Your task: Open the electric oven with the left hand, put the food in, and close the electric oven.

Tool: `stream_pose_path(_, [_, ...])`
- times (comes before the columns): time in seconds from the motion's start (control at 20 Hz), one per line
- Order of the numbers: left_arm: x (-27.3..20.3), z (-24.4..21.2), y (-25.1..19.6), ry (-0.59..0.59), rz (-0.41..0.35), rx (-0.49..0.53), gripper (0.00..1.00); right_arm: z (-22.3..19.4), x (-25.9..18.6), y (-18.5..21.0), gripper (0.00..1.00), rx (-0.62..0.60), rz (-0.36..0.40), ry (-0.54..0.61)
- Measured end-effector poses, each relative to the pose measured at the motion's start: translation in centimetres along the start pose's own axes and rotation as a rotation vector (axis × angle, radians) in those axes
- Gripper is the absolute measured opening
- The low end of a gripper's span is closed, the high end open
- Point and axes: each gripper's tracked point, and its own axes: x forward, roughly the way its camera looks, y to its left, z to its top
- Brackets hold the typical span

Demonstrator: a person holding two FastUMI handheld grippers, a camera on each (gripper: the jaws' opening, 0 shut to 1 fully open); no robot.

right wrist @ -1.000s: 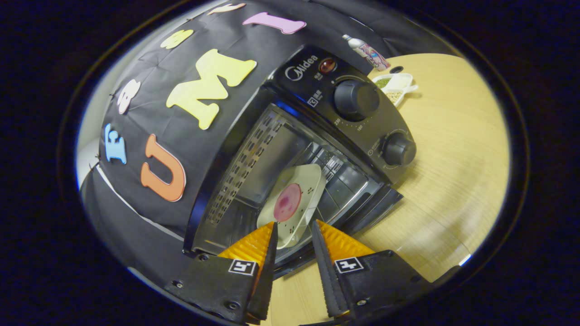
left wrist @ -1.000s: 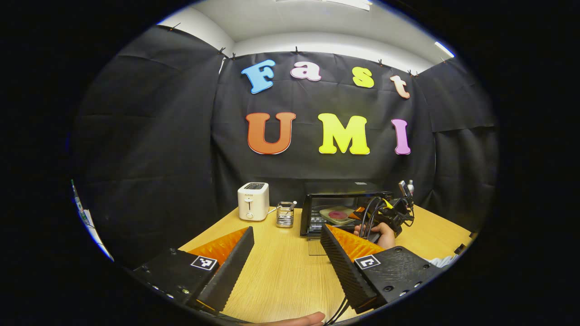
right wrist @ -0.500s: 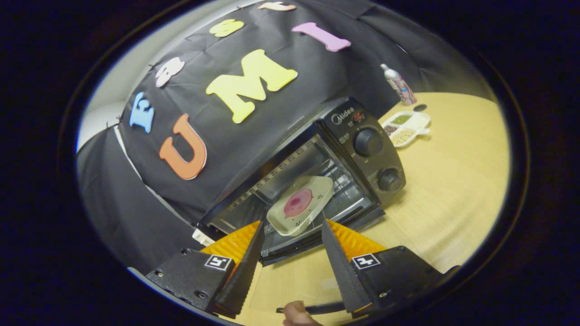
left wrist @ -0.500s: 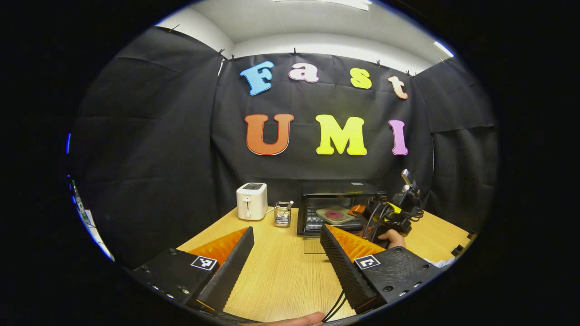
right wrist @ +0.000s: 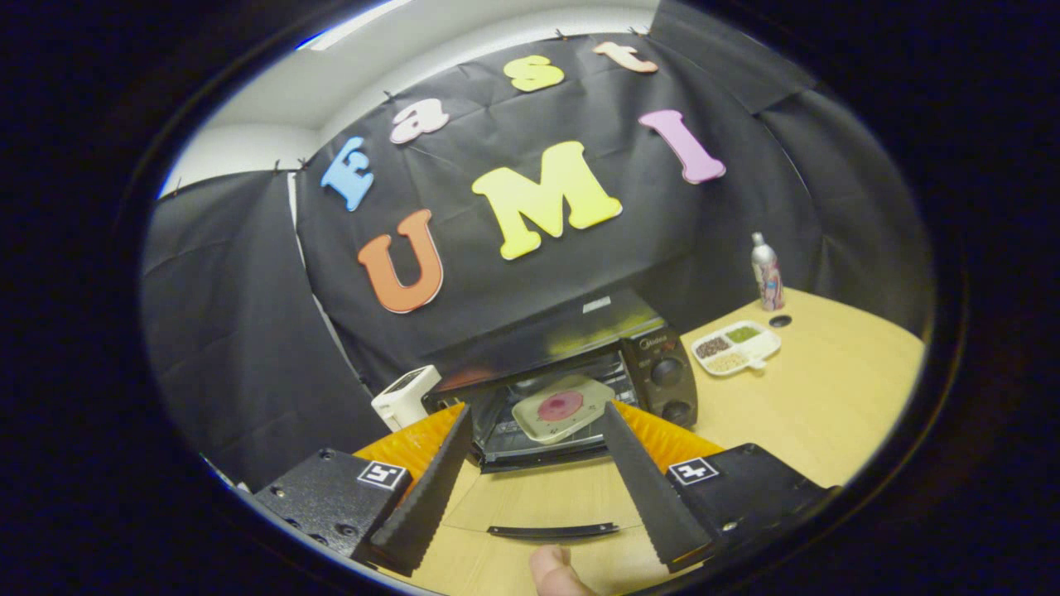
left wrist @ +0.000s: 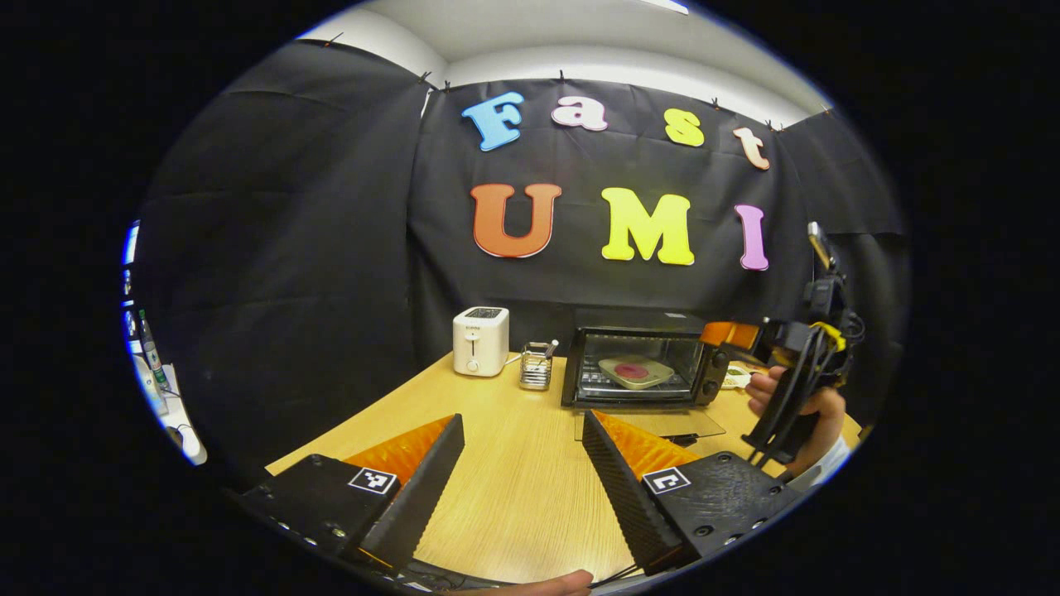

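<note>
Backing away from the oven [right wrist: 571, 389], the right gripper [right wrist: 534, 463] hangs open and empty, plate [right wrist: 563, 407] left inside, door [right wrist: 546, 505] still down, left gripper [left wrist: 522, 472] open too.

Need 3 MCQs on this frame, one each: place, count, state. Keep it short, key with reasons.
1. Where does the plate of food sit?
A. on top of the toaster
B. inside the oven
C. on the table by the bottle

2. How many knobs show on the oven's control panel?
A. one
B. two
C. four

3. What state is the oven door in?
A. folded down open
B. shut
C. taken off and leaning on the wall

Answers:
1 B: the plate rests on the rack in the oven cavity, seen in both views.
2 B: two knobs, one above the other, show in the right gripper view.
3 A: the glass door lies flat toward the right tool, its handle nearest the camera.
</note>
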Motion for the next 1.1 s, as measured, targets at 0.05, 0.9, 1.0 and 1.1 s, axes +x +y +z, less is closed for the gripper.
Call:
stream_pose_path(0.05, [0.2, -0.4, -0.3, 0.012, -0.002, -0.004, 0.92, 1.0, -1.2, -0.1, 0.94, -0.030, 0.000, -0.011])
stream_pose_path(0.9, [7.2, -9.6, -13.5, 0.245, -0.202, 0.031, 0.93, 14.4, -19.6, -7.6, 0.99, -0.322, -0.096, -0.218])
stream_pose_path(1.0, [8.2, -11.3, -14.8, 0.288, -0.219, 0.061, 0.93, 14.9, -20.7, -8.5, 0.94, -0.349, -0.107, -0.249])
stream_pose_path(1.1, [9.0, -13.0, -15.9, 0.340, -0.228, 0.091, 0.93, 14.6, -21.4, -9.2, 0.94, -0.348, -0.101, -0.253])
